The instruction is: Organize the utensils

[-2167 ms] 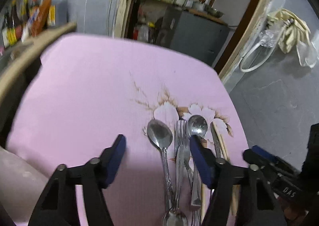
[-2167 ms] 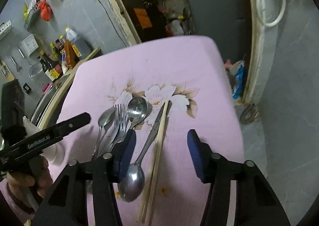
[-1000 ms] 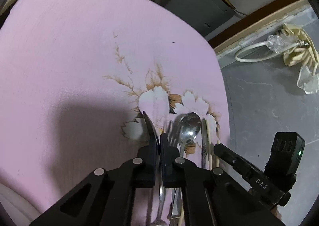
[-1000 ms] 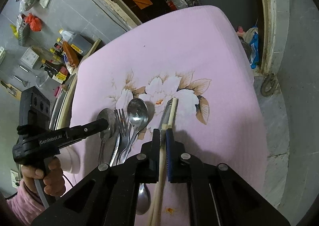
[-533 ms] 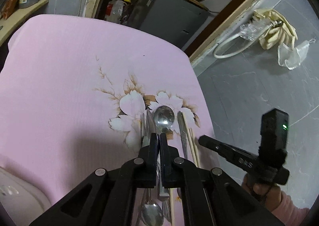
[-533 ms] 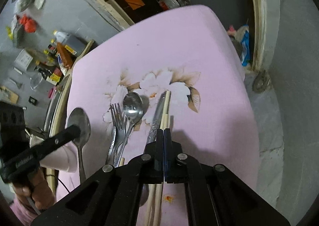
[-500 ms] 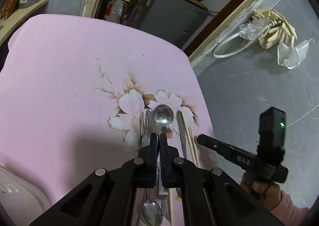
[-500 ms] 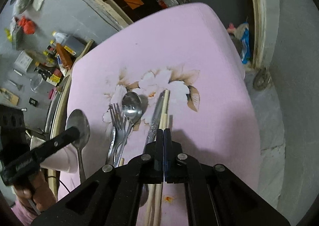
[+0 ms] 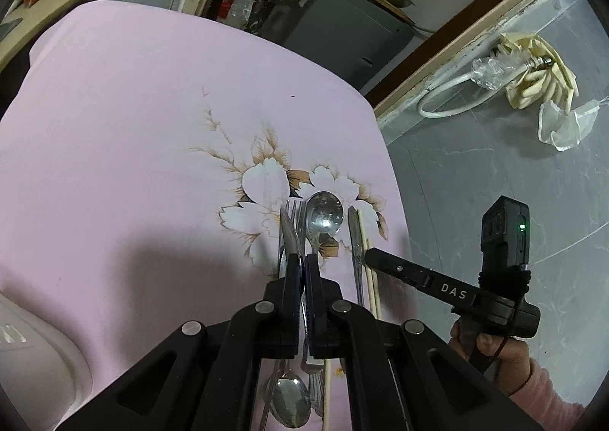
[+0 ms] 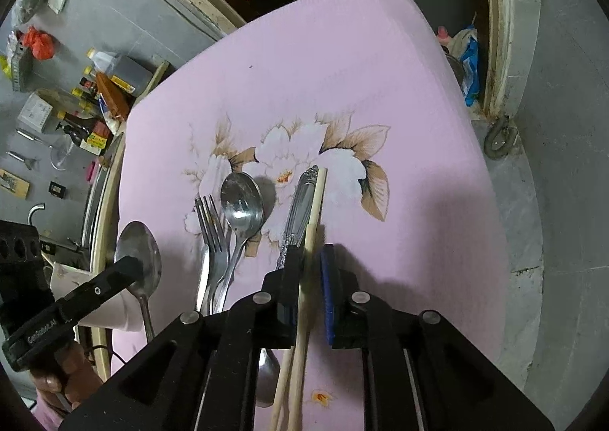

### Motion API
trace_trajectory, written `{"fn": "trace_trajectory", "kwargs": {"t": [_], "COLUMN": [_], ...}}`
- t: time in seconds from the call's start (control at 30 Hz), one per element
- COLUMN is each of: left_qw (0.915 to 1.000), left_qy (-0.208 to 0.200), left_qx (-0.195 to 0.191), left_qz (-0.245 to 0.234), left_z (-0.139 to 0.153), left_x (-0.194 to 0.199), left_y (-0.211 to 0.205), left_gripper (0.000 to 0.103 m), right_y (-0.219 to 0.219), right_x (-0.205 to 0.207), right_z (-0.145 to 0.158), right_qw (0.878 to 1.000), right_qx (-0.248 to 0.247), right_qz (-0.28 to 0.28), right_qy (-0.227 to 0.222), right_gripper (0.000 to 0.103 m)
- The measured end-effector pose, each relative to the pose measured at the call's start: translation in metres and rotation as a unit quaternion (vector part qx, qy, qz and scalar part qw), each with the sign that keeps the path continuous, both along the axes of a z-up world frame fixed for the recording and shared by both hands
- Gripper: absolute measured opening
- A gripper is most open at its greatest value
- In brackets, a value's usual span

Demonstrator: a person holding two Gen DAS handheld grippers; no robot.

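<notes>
My left gripper [image 9: 303, 267] is shut on a steel spoon [image 10: 137, 256], held edge-on above the pink flowered tablecloth [image 9: 133, 118]; it also shows at the left of the right wrist view [image 10: 127, 265]. On the cloth lie a fork [image 10: 209, 229], a second spoon [image 10: 241, 204], an ornate-handled utensil [image 10: 298, 208] and wooden chopsticks [image 10: 314, 210]. My right gripper [image 10: 310, 259] has its jaws slightly apart around the chopsticks, which rest against the left pad; it also shows in the left wrist view [image 9: 371, 256].
A white container [image 9: 34, 347] stands at the table's near left. A shelf with bottles [image 10: 95, 88] lies beyond the left edge. A dark cabinet [image 9: 335, 23] stands behind the table. Grey floor with a hose [image 9: 449, 96] lies to the right.
My right gripper, shut on the chopsticks half a second ago, now has its jaws a little apart. My left gripper still holds the lifted spoon, nearly unmoved.
</notes>
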State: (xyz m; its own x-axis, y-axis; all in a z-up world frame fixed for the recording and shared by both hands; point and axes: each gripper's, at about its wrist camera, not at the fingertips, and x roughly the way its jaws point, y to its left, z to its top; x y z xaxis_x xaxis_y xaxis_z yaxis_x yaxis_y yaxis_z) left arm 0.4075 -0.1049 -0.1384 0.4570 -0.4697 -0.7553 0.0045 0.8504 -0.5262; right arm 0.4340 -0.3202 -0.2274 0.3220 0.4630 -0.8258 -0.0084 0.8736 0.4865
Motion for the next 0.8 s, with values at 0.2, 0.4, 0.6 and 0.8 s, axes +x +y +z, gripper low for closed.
{"fn": "trace_trajectory", "kwargs": {"t": [0.2,0.4,0.6,0.8], "left_qw": [1.0000,0.9999,0.9987,0.9959], "left_qy": [0.000,-0.012,-0.036,-0.070], "left_qx": [-0.001,-0.008,-0.022,-0.039], "left_qz": [0.000,-0.007,-0.027,-0.044], "left_z": [0.001,0.009,0.029,0.064], "left_x": [-0.001,-0.006,-0.022,-0.042], "left_y": [0.001,0.001,0.006,0.019], "left_gripper": [0.003,0.003,0.003,0.003], "right_y": [0.004,-0.006,-0.010,0.000], "right_x": [-0.005,-0.025,-0.059,-0.096], "right_z": [0.012,0.032,0.067,0.117], "right_qw": [1.000,0.998,0.993,0.981], "right_qx": [0.004,0.023,0.042,0.047], "right_qz": [-0.006,-0.027,-0.052,-0.074], "right_qy": [-0.014,-0.046,-0.100,-0.173], "right_gripper": [0.005,0.005,0.005,0.005]}}
